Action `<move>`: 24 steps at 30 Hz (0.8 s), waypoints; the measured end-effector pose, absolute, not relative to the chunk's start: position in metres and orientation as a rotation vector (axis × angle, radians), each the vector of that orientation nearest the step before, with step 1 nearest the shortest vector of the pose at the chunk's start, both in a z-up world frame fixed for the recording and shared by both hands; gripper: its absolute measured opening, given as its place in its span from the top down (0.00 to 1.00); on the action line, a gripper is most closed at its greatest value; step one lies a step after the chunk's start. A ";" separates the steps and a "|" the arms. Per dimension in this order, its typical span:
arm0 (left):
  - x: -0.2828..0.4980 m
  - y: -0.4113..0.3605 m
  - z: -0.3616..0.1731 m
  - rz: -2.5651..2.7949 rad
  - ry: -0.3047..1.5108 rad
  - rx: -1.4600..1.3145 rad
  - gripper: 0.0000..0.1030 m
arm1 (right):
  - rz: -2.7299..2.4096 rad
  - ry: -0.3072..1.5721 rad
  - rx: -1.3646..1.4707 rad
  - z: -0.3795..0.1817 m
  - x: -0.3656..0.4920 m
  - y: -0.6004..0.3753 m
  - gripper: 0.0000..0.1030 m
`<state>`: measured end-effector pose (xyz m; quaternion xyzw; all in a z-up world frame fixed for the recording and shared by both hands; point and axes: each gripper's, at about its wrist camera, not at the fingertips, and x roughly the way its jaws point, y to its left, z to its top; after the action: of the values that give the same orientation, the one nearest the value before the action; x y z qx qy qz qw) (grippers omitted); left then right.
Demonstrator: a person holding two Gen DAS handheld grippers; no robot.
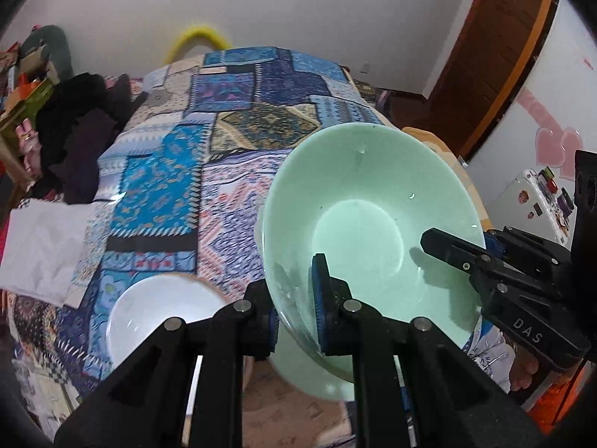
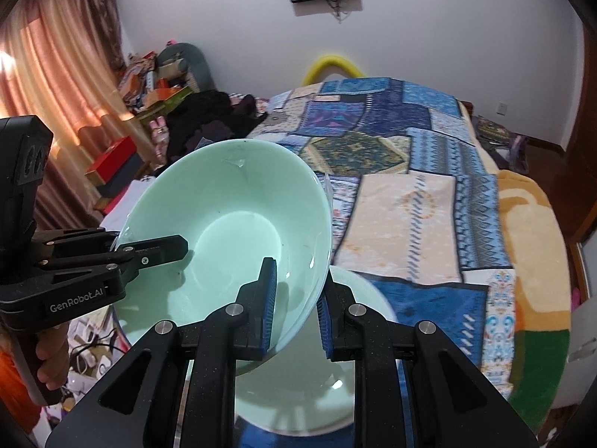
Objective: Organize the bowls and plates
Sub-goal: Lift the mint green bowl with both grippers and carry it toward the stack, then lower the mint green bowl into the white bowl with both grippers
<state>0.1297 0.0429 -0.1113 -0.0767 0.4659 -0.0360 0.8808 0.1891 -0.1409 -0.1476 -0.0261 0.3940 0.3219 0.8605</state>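
Observation:
A pale green bowl (image 1: 365, 201) (image 2: 231, 201) is held tilted above the bed between both grippers. My left gripper (image 1: 296, 317) is shut on its near-left rim, one blue pad inside and one outside. My right gripper (image 2: 296, 313) is shut on its right rim; it shows from the side in the left wrist view (image 1: 447, 246). The left gripper shows in the right wrist view (image 2: 164, 250). A second green bowl (image 2: 321, 384) (image 1: 309, 377) sits on the bed right under the held one. A white bowl (image 1: 156, 310) lies on the bed to the left.
The patchwork bedspread (image 1: 224, 119) (image 2: 429, 171) covers the bed. Dark clothes (image 1: 78, 127) and clutter lie at its left side. A white paper (image 1: 41, 246) lies at the left edge. A small fridge (image 1: 537, 201) and a wooden door (image 1: 496, 52) stand to the right.

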 end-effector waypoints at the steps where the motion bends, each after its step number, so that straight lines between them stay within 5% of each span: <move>1: 0.125 0.049 -0.111 -0.064 0.969 -0.165 0.85 | 0.683 0.827 -0.056 -0.148 0.186 -0.137 0.82; 24: 0.058 0.150 -0.141 0.113 0.993 -0.269 0.86 | 0.854 0.911 -0.114 -0.178 0.155 -0.038 0.82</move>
<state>0.0583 0.1502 -0.1411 -0.1288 0.4746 0.0539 0.8691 0.1549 -0.0378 -0.1777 -0.0531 0.4261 0.3994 0.8100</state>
